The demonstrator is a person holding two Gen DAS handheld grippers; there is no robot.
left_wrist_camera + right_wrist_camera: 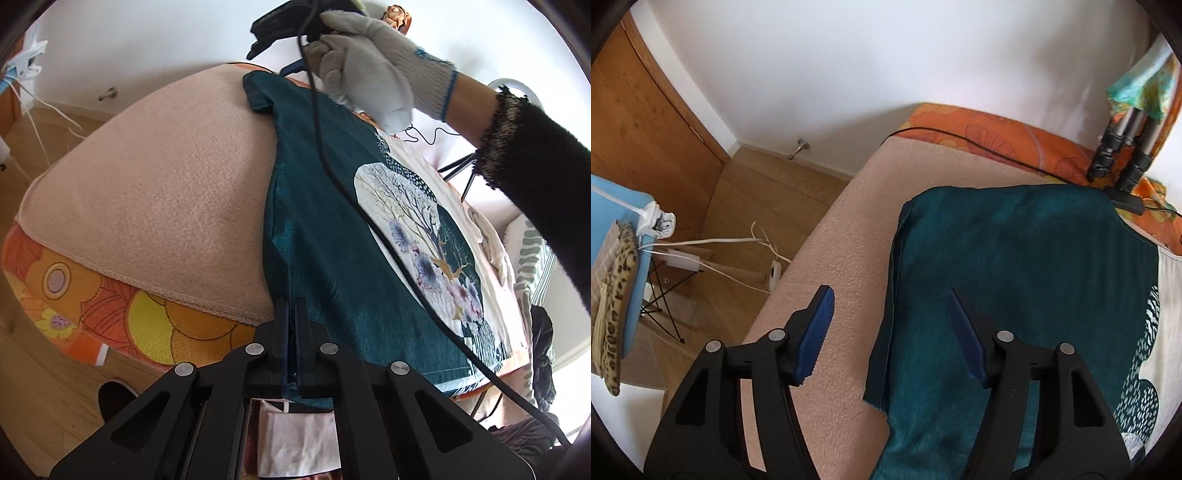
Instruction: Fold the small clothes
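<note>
My left gripper is pressed together on the near hem of the teal T-shirt – it lies flat on the pink blanket – while my right gripper, jaws spread, hangs over the shirt's far shoulder edge.

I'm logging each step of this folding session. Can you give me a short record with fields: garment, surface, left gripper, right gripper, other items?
garment: teal t-shirt with a pale tree-and-flower print, lying flat
surface: beige fleece blanket over an orange floral cover
left gripper: left gripper shut on the shirt's near edge
right gripper: right gripper open, one finger above the blanket, the other above the shirt, pads not on the cloth
other items: black cable across the shirt; gloved hand holding the right gripper
</note>
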